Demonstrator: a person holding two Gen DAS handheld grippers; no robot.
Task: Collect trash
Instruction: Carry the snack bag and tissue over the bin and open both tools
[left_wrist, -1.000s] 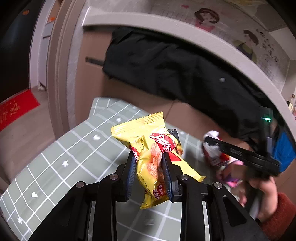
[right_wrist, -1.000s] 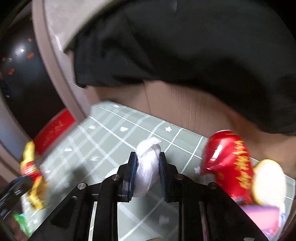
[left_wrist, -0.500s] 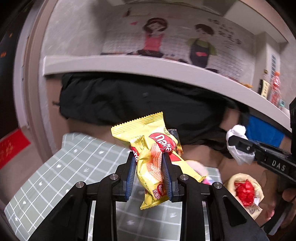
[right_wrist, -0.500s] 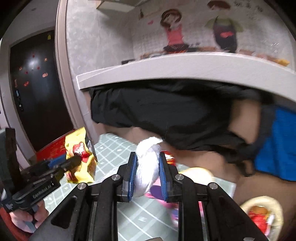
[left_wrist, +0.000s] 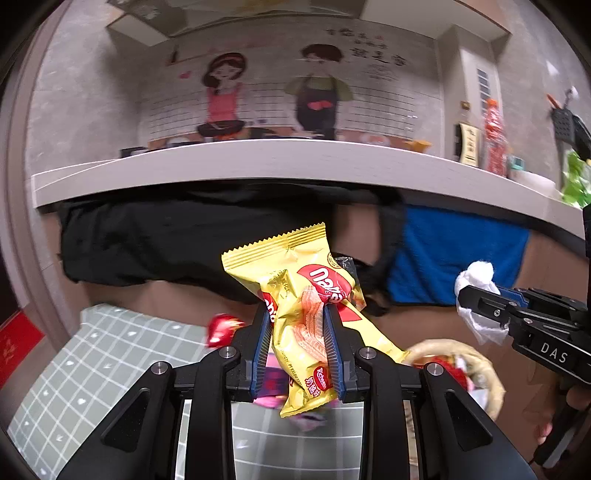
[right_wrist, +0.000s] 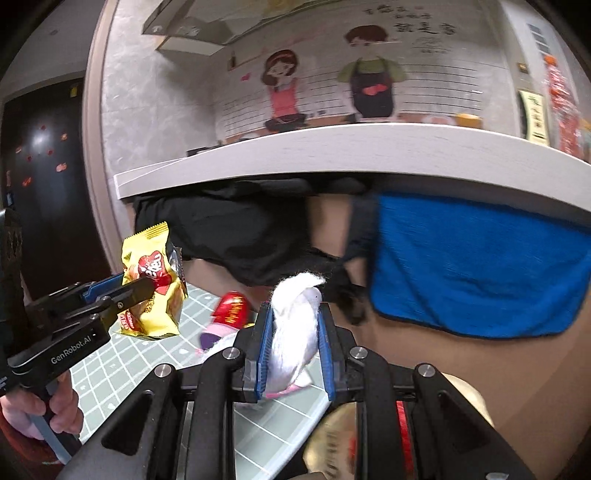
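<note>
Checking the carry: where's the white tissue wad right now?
The white tissue wad is clamped in the right gripper, held above the green checked mat; in the left wrist view it shows at far right, above the basket.

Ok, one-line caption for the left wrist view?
Left gripper clamps a yellow foil snack packet above the green grid-patterned mat, while the right gripper alongside carries crumpled white tissue.

This looks like a home. A cartoon picture of a girl and a boy (left_wrist: 273, 92) fills the wall above a long white shelf (left_wrist: 295, 162). A black cloth (left_wrist: 166, 240) and a blue towel (right_wrist: 480, 266) hang under it. A dark door (right_wrist: 48, 177) has little red stickers.
</note>
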